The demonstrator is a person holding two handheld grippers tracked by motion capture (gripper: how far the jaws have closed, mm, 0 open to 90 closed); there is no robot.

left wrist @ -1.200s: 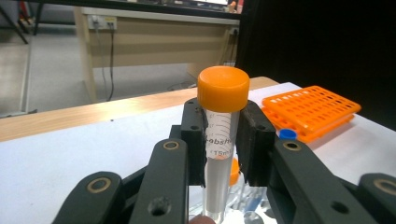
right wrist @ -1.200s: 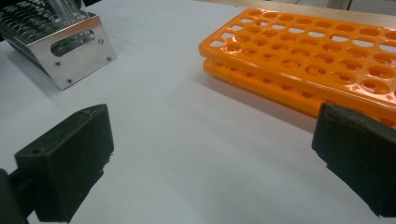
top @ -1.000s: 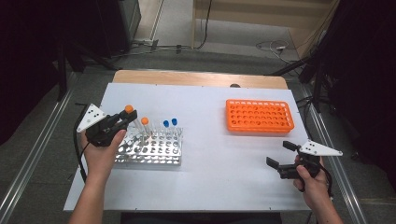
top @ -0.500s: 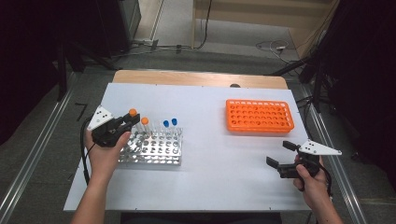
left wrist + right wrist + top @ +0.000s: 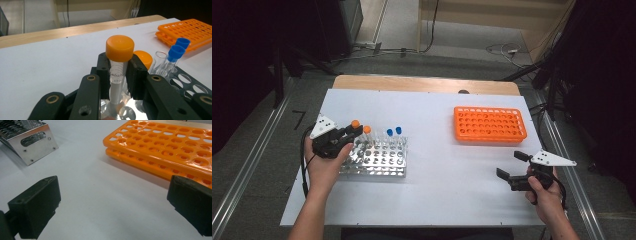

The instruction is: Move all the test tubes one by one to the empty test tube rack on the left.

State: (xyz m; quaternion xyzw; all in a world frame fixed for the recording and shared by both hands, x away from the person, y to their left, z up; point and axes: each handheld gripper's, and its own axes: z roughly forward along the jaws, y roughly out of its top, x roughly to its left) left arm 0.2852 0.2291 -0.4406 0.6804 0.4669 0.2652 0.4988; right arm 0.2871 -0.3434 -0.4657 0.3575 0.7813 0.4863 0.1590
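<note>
1. Grip: the orange-capped tube is clamped between the jaws of the left gripper, just under its cap, and is seen in the high view above the left end of the metal rack.
2. Position: the tube's lower end is seen close above the rack holes in the left gripper view; whether it is fully clear of its hole cannot be told.
3. Neighbours: a second orange-capped tube stands just behind the held one, and two blue-capped tubes stand further along the same rack.
4. Right side: the right gripper is held low over the white tabletop, its jaws spread wide with nothing between them, near the orange rack.
5. Step judged in hand: the tube is probably being lifted out for transfer toward the orange rack.
6. Lifting: the tube is best drawn straight up along its own axis, so that its tip is not dragged against the hole edge and the light metal rack is not tipped.
7. Clearance: sideways travel is best delayed until the tip is above the neighbouring caps.
8. Hold: the clamp should be kept firm and the tube upright, since a smooth plastic wall may slip downward.
9. Placement: a hole in the orange rack should be lined up from above before lowering.
</note>
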